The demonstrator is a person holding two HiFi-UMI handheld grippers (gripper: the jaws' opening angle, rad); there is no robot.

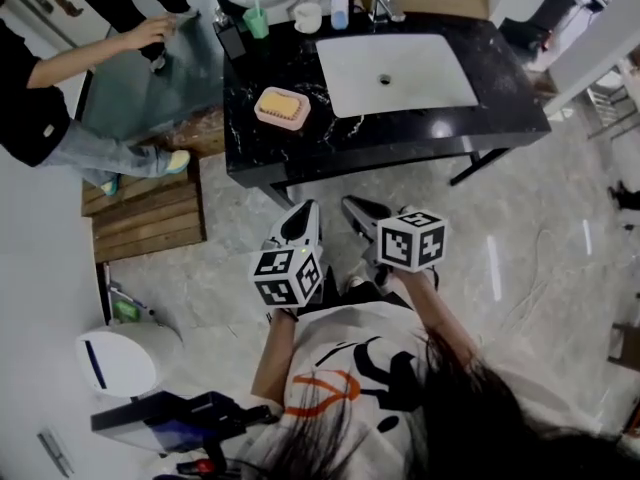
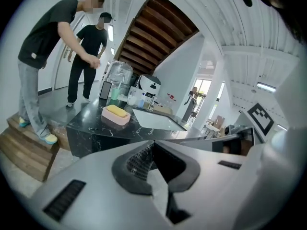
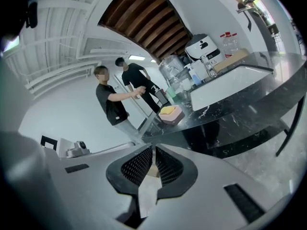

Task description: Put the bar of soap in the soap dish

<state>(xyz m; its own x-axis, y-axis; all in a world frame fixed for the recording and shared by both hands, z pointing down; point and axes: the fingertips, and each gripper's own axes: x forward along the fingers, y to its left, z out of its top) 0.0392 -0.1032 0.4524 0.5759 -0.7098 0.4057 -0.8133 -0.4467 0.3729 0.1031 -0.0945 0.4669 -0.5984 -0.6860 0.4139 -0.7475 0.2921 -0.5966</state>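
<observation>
A yellow bar of soap [image 1: 281, 102] lies in a pink soap dish [image 1: 283, 118] on the left part of a black marble counter [image 1: 480, 118]. Both grippers hang over the floor in front of the counter, well short of it, pointing toward it. The left gripper [image 1: 303, 211] has its jaws together with nothing between them. Beside it, the right gripper [image 1: 352, 206] is also shut and empty. In the left gripper view the soap [image 2: 115, 110] and dish [image 2: 115, 119] show beyond the closed tips [image 2: 153, 143]. The right gripper view shows the dish [image 3: 173, 116] far past its jaws [image 3: 153, 148].
A white sink [image 1: 395, 73] with a faucet [image 1: 380, 3] fills the counter's right half. A green cup [image 1: 257, 23], white cup [image 1: 308, 16] and pump bottle [image 1: 340, 8] stand at the back. A person [image 1: 60, 78] bends at the left over a wooden step [image 1: 145, 208].
</observation>
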